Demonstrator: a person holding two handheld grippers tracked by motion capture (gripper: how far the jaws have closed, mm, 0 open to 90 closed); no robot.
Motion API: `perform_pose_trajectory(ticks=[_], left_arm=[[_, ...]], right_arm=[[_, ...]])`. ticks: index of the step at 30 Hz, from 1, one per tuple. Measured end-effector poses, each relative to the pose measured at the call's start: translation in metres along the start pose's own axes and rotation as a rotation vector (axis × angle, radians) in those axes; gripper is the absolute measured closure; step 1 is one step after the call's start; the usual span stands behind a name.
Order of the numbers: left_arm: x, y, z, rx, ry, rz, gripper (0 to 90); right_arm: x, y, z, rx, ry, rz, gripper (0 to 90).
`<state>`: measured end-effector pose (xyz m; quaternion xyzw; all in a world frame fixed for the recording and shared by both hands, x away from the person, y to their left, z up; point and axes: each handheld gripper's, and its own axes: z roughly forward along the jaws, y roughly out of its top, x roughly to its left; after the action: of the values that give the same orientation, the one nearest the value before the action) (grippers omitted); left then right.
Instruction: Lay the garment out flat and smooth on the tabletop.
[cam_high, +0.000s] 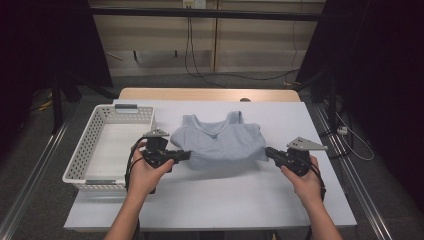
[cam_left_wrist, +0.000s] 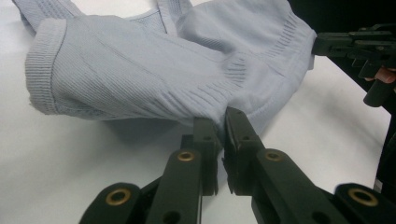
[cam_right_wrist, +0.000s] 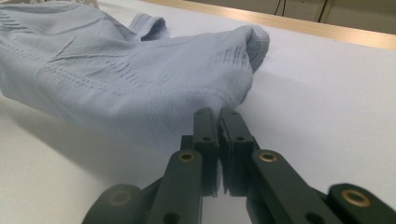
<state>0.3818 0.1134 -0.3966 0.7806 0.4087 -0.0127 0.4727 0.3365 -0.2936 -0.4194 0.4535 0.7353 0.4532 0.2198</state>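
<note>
A: So, the left hand-held gripper (cam_high: 184, 155) is pinching the near left corner of the pale blue tank top (cam_high: 218, 141)?

B: Yes, jaws pressed on the hem, with the white basket (cam_high: 107, 131) just beyond its outer side. The right hand-held gripper (cam_high: 270, 152) pinches the opposite corner, and the top hangs between them, sagging onto the desk (cam_high: 240, 195).

A: Advice?

B: Probably keep both grips firm, lift evenly, hold the hem taut, and swing left toward the basket.
</note>
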Motion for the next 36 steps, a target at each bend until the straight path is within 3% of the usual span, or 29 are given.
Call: perform_pose_trajectory(ticks=[5,9,17,30,36], left_arm=[[0.001,0.001,-0.004,-0.002,0.004,-0.006,84.3],[0.002,0.000,-0.002,0.007,0.008,-0.014,84.4],[0.004,0.000,-0.005,0.016,0.021,-0.019,84.7],[0.006,-0.002,-0.003,0.032,0.049,-0.027,84.7],[0.006,-0.003,-0.002,0.030,0.054,-0.026,84.8]], right_arm=[[0.001,0.002,0.000,-0.016,0.003,-0.008,89.5],[0.001,-0.001,0.002,0.002,0.006,0.006,87.7],[0.000,-0.009,0.011,0.055,0.015,0.019,73.2],[0.011,-0.018,0.047,0.166,-0.001,-0.051,67.7],[0.010,-0.015,0.040,0.149,-0.010,-0.047,63.2]])
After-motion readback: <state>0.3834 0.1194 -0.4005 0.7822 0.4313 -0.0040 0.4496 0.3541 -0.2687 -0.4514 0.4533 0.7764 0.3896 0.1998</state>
